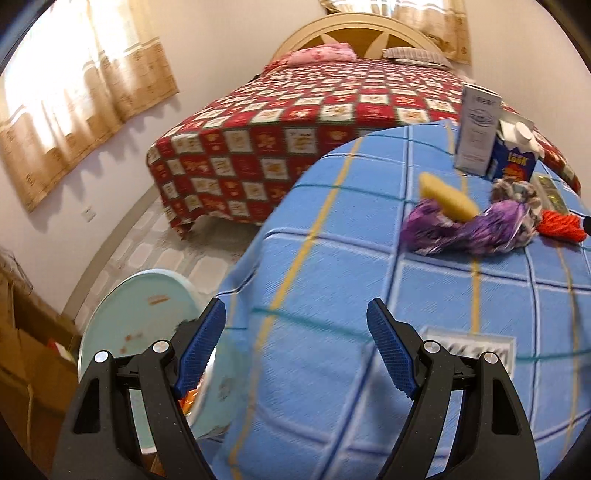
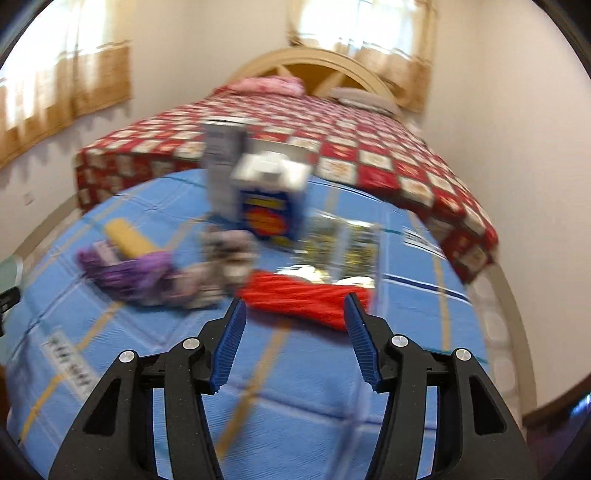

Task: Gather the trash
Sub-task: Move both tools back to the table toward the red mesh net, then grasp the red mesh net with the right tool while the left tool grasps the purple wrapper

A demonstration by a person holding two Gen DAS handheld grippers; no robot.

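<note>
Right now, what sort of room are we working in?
Almost certainly a home bedroom: a bed with a red checked bedspread and pillows against an arched headboard, curtained windows, and litter on a blue cloth-covered surface in front.

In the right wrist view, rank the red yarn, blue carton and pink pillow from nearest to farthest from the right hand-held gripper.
1. Red yarn, just ahead of the right hand-held gripper.
2. Blue carton, farther back, centre.
3. Pink pillow, on the bed behind.

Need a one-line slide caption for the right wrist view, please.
Open right gripper nears the red yarn bundle on the blue checked cloth.
</note>
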